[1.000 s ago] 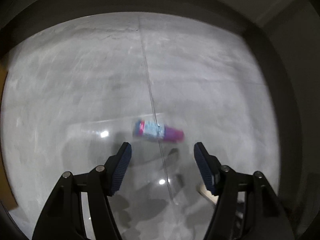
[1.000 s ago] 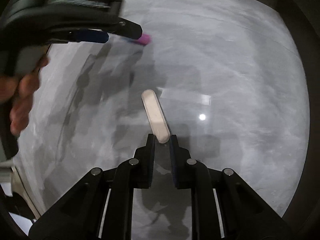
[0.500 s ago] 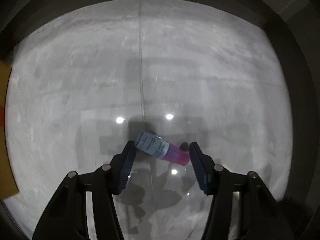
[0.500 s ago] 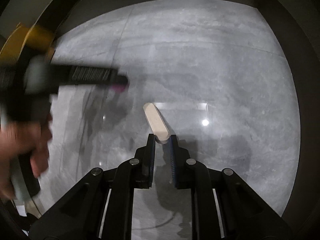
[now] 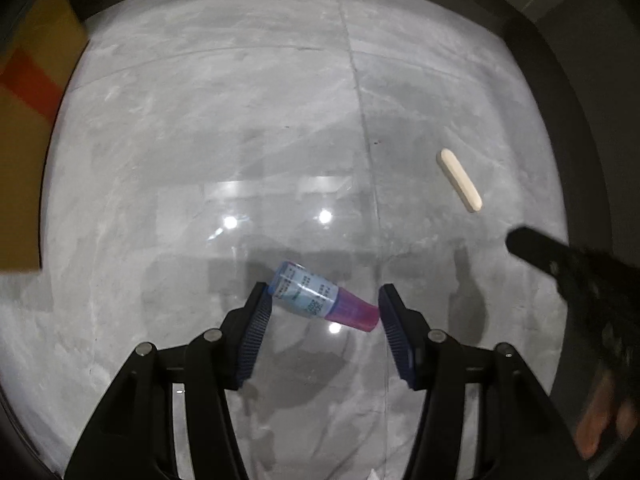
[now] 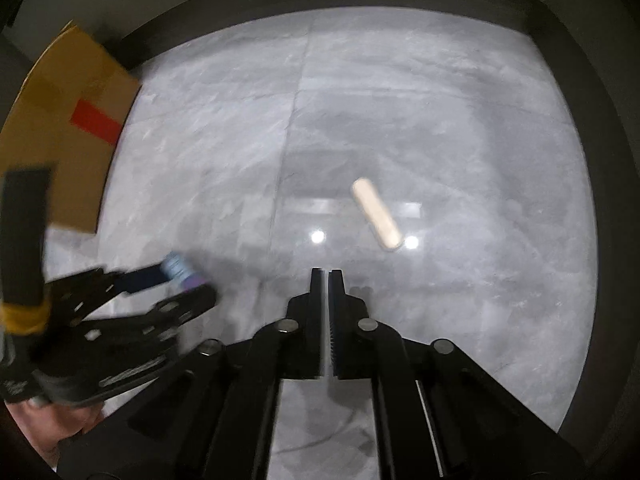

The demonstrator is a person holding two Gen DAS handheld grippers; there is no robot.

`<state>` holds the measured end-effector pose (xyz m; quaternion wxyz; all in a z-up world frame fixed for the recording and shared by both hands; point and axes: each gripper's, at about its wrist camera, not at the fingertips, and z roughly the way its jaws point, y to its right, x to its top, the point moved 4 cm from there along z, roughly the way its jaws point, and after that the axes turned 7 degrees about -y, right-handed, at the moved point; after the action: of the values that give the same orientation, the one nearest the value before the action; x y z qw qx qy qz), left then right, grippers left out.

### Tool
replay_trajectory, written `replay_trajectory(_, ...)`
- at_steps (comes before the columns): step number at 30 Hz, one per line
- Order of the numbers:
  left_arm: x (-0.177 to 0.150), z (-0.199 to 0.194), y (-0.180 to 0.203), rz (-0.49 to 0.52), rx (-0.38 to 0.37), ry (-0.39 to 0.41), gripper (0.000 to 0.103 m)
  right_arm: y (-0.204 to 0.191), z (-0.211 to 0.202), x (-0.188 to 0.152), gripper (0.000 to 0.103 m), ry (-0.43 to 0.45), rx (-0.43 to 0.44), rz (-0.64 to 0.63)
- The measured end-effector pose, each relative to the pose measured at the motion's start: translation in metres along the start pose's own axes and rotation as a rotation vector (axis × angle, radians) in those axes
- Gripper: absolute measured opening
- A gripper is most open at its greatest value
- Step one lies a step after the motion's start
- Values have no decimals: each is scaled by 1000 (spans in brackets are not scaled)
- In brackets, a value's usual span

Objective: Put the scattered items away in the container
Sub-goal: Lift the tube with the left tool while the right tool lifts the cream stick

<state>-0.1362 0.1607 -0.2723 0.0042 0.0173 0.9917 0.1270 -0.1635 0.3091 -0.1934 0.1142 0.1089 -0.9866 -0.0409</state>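
Observation:
A small tube (image 5: 320, 300) with a blue label and a pink end lies on the grey marble floor between the open fingers of my left gripper (image 5: 322, 308); its ends are close to both pads. It shows blurred in the right wrist view (image 6: 180, 270). A pale wooden stick (image 6: 376, 214) lies on the floor ahead of my right gripper (image 6: 325, 276), which is shut and empty. The stick also shows in the left wrist view (image 5: 460, 180). A brown cardboard box (image 6: 68, 128) with red tape stands at the left.
The cardboard box also shows at the left edge of the left wrist view (image 5: 28, 120). A dark skirting (image 6: 360, 8) runs along the far side of the floor. The right gripper's body (image 5: 580, 276) enters the left wrist view from the right.
My left gripper has closed in around the tube, which now lies between its fingers. My right gripper has let go of the stick, drawn back and shut; the stick lies on the floor.

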Motion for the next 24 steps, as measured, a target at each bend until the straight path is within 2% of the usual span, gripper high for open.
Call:
replay_trajectory(1, -2, 1, -3, -1, 3, -2, 54, 6, 4, 5, 51, -8, -19, -2)
replay_trajectory(2, 0, 2, -4, -2, 8, -3, 54, 11, 9, 11, 56, -15, -38, -5)
replay_trajectory(6, 4, 5, -4, -3, 18, -2, 54, 18, 42, 39, 56, -74, -119, -78)
replay_trajectory(7, 5, 6, -2, -2, 19, -3, 54, 20, 48, 42, 56, -86, -117, -78)
replay_trajectory(8, 6, 6, -3, 4, 20, -5, 54, 21, 54, 46, 49, -98, -115, -79)
replay_trajectory(9, 7, 10, 1, 10, 22, -7, 54, 23, 60, 48, 34, -109, -115, -81)
replay_trajectory(11, 10, 13, 4, 25, 27, -5, 54, 21, 65, 49, 13, -116, -145, -102)
replay_trajectory(14, 11, 14, 5, 39, 25, -4, 54, 21, 68, 47, 1, -127, -163, -114)
replay_trajectory(17, 9, 10, 4, 42, 16, -2, 54, 24, 68, 44, 0, -143, -153, -106)
replay_trajectory(24, -1, -12, 6, 39, 7, 16, 54, 7, 42, 24, 0, -112, -151, -108)
